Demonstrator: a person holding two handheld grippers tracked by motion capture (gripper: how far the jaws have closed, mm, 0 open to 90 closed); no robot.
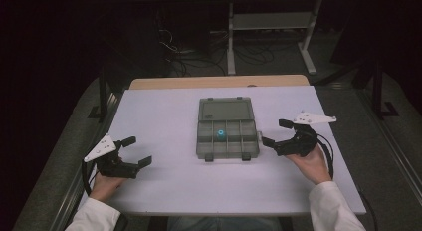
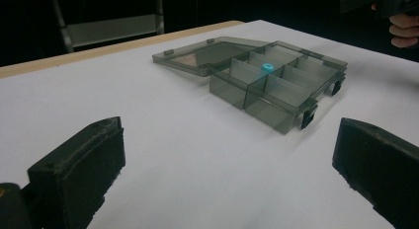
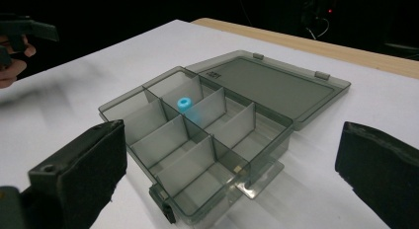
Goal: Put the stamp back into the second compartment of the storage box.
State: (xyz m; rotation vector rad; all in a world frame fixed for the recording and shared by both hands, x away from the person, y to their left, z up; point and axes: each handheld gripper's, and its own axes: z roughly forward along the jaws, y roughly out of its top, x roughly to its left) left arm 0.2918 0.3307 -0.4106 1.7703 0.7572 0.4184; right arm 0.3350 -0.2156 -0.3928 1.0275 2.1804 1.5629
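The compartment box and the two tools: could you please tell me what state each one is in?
Compartment box: open, lid folded flat on the table behind it.
Blue piece: resting in a far-row compartment.
Left tool: open, empty, left of the box.
Right tool: open, empty, beside the box's right edge.

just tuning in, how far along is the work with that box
Done: the box lies open, its lid flat on the table, and a small blue piece sits in a back-row compartment. In hand: nothing; the left tongs and right tongs are open beside the box. Left, probably: closing the lid.
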